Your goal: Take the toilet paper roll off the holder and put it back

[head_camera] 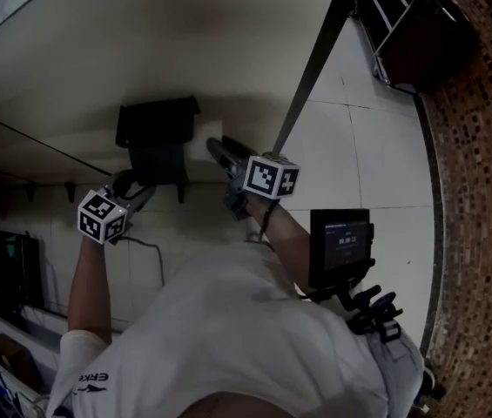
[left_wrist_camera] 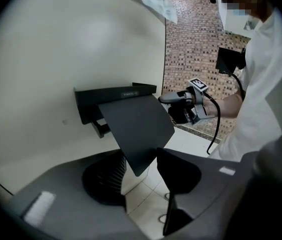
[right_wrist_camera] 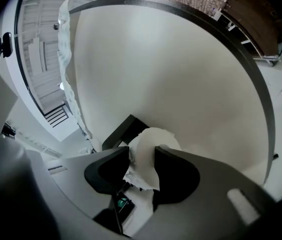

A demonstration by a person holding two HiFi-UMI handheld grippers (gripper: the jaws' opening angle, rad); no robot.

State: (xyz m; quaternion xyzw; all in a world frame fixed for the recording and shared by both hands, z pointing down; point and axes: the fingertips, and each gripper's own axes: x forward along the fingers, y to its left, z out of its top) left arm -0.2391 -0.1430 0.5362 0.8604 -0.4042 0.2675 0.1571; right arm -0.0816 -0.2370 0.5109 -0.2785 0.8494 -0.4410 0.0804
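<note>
A black toilet paper holder (head_camera: 157,129) hangs on the pale wall. In the left gripper view its flat lid (left_wrist_camera: 136,126) is swung up and outward, and the lid's lower corner sits between the jaws of my left gripper (left_wrist_camera: 143,176). That corner rests against the ribbed left pad, and a gap shows on the other side. My right gripper (right_wrist_camera: 141,171) is shut on the white toilet paper roll (right_wrist_camera: 149,156), whose torn edge hangs down between the jaws. The holder (right_wrist_camera: 121,133) lies just behind the roll. In the head view the right gripper (head_camera: 217,151) is to the right of the holder, and the left gripper (head_camera: 137,185) is below it.
A dark slanted bar (head_camera: 311,68) runs down the wall towards the right gripper. White floor tiles (head_camera: 376,146) meet a brown mosaic wall (head_camera: 481,190), with a metal rack (head_camera: 402,24) at the top right. A small screen device (head_camera: 341,242) hangs at the person's waist.
</note>
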